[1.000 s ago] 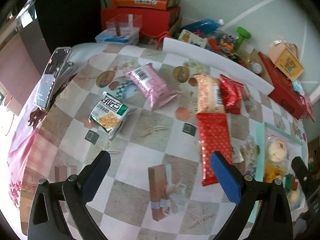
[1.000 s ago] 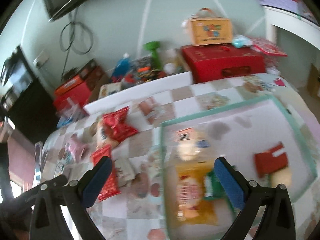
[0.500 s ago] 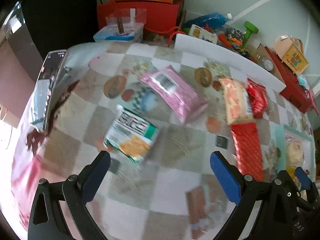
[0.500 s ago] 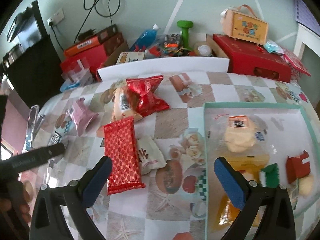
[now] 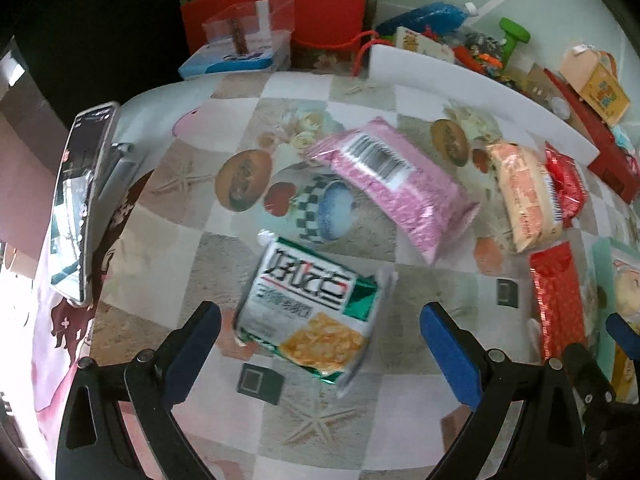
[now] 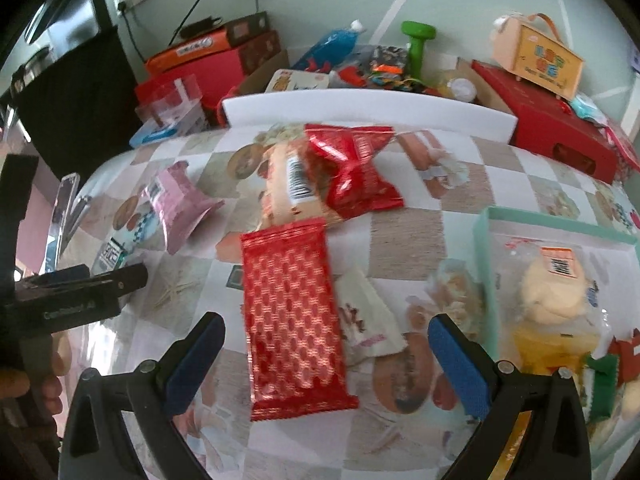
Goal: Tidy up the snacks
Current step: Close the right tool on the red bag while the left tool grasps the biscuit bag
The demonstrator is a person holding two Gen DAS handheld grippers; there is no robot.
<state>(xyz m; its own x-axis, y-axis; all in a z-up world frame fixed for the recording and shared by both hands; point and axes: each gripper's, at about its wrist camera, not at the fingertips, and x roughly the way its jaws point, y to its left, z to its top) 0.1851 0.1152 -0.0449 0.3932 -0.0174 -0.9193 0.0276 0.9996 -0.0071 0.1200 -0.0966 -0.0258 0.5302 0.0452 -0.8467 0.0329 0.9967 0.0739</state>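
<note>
I hold the left gripper [image 5: 320, 332] with its jaws spread wide, nothing between them. It hovers over the green-and-white cracker packet [image 5: 310, 307], which lies flat on the checked tablecloth [image 5: 224, 256] and sits between the two blue pads [image 5: 448, 354]. I cannot tell whether the pads touch the packet.

I hold the right gripper [image 6: 326, 360] equally wide and empty. The long red patterned packet [image 6: 292, 316] lies flat between its fingers, with a small white packet [image 6: 368, 320] just beside it on the right.

Farther back I see a pink packet [image 5: 394, 184], an orange packet [image 5: 524, 196] and a crumpled red packet [image 6: 354, 172]; the orange and crumpled red ones touch. The teal-rimmed tray [image 6: 486, 272] stands at the right and contains a clear bag of pale pastries [image 6: 554, 292] and a yellow packet [image 6: 556, 348]. A phone [image 5: 78, 208] leans upright at the left table edge.
</note>
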